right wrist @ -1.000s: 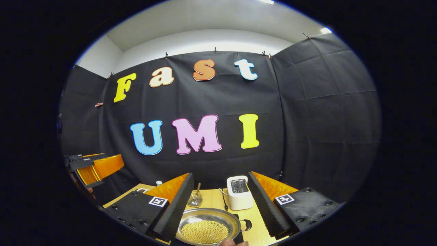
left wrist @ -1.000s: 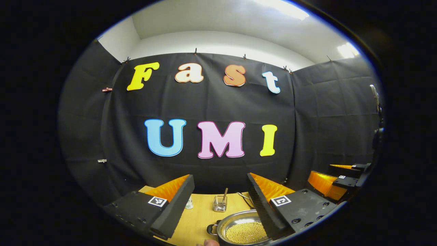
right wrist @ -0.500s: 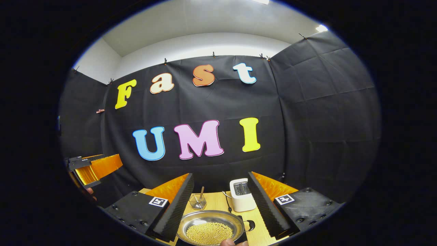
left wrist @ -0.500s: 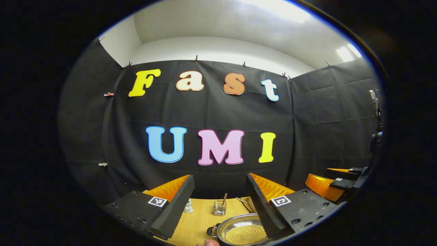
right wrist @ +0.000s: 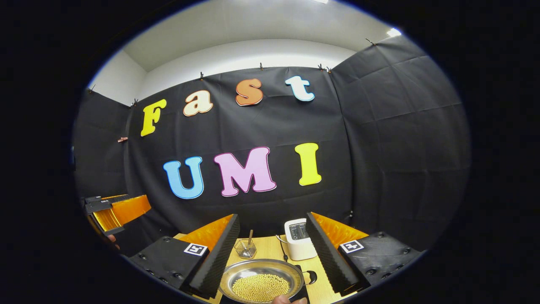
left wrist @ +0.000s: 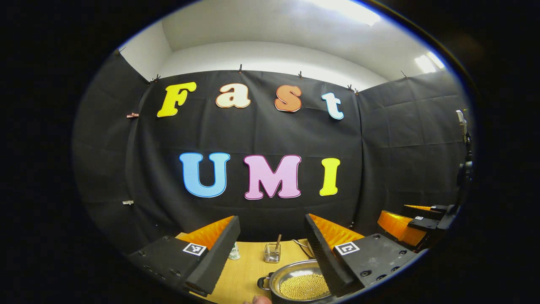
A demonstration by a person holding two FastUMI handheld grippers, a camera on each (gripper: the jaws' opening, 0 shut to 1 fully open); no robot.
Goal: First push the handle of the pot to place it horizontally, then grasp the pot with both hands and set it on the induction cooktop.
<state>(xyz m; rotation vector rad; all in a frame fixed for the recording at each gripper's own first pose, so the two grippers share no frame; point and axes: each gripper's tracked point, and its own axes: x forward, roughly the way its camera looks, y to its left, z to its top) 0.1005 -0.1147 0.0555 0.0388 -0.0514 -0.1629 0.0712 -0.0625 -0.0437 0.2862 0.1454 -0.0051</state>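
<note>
Right now both grippers hang high over the table (right wrist: 270,249), tipped up toward the back wall, nothing held. Left gripper (left wrist: 272,249): fingers spread wide, empty; the pot (left wrist: 301,285) sits low in its view, partly behind its right finger, a loop handle (left wrist: 263,282) sticking out on the pot's left. Right gripper (right wrist: 272,249): also wide open, empty; the pot (right wrist: 261,283) lies between and below its fingers, the other loop handle (right wrist: 311,277) on the right. Pot is full of small yellow beads (right wrist: 259,288), so a tilt during a two-handed lift would probably spill them, most likely if one side rises first. Handles are small loops; a finger missing the loop would likely shove the pot sideways instead of turning it. Toaster (right wrist: 299,238) and a glass with a utensil (right wrist: 245,248) stand just behind the pot, near enough to get knocked by a push that way. Cannot pick out the induction cooktop for certain; a dark slab edge under the pot may be it. Each gripper shows at the edge of the other's view, level and well apart.
</note>
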